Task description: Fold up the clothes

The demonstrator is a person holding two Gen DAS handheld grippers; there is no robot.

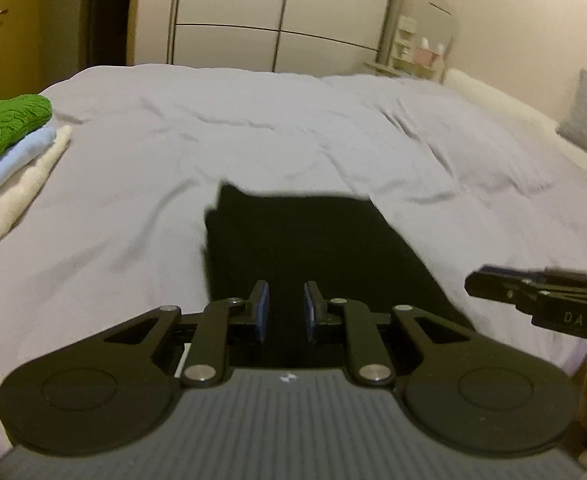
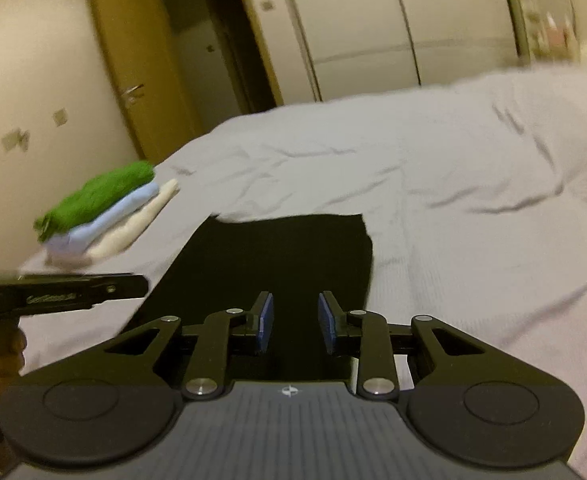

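Note:
A black folded garment [image 1: 313, 248] lies flat on the pale grey bedcover [image 1: 253, 132], near its front edge; it also shows in the right wrist view [image 2: 277, 260]. My left gripper [image 1: 286, 312] is open and empty, hovering over the garment's near end. My right gripper [image 2: 295, 318] is open and empty, also over the garment's near end. The right gripper's body [image 1: 541, 300] shows at the right of the left wrist view. The left gripper's body [image 2: 61, 294] shows at the left of the right wrist view.
A stack of folded clothes, green knit [image 1: 5, 128] on light blue on cream, sits at the bed's left edge; the stack also shows in the right wrist view [image 2: 101, 212]. Wardrobe doors [image 1: 277, 16] stand beyond the bed. A wooden door [image 2: 133, 72] is at left.

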